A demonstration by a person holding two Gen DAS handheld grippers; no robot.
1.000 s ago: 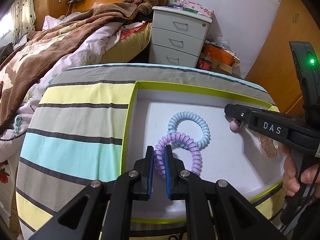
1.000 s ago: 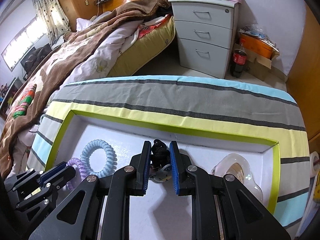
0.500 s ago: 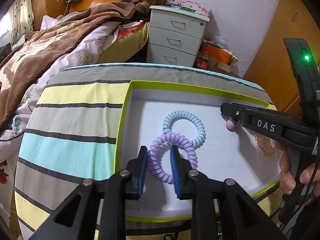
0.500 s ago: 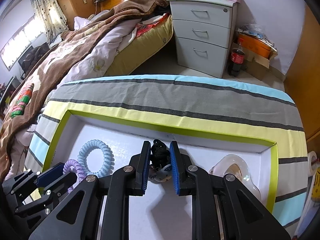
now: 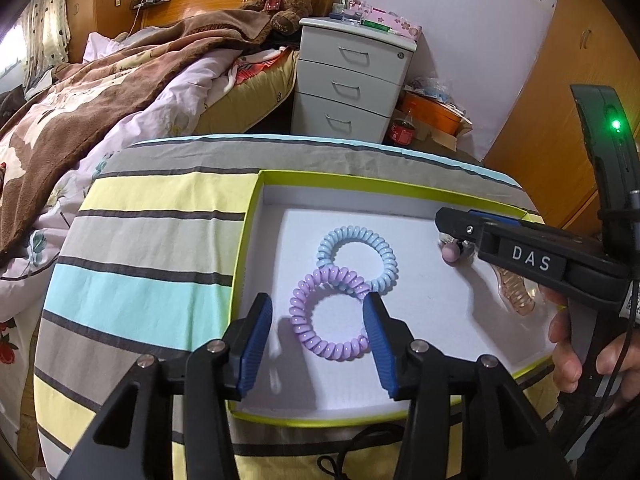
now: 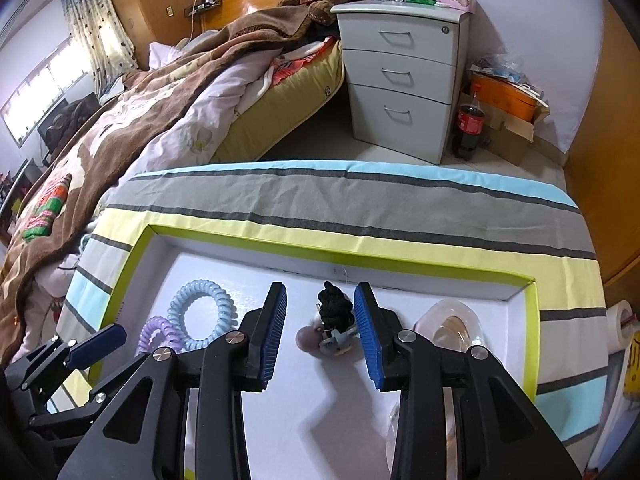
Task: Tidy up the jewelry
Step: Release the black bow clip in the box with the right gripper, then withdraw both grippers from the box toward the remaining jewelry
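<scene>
A white tray with a lime-green rim [image 5: 256,216] lies on a striped cloth. In it a purple coil hair tie [image 5: 326,314] overlaps a light blue coil hair tie [image 5: 360,258]. My left gripper [image 5: 318,336] is open, its jaws either side of the purple tie, which lies flat. My right gripper [image 6: 320,322] is open around a black hair tie with pink and grey charms [image 6: 332,320] resting on the tray floor [image 6: 248,276]. The right gripper also shows in the left wrist view [image 5: 460,228]. A clear hair clip [image 6: 454,326] lies at the tray's right.
The striped cloth [image 5: 152,240] covers the table around the tray. Beyond are a bed with a brown blanket [image 5: 100,92], a white drawer unit [image 5: 352,80], a cola bottle [image 6: 470,124] and an orange box [image 6: 504,96] on the floor.
Both grippers have opened. The left let go of the purple coil tie, which now lies flat; the right let go of the black hair tie, now resting on the tray.
</scene>
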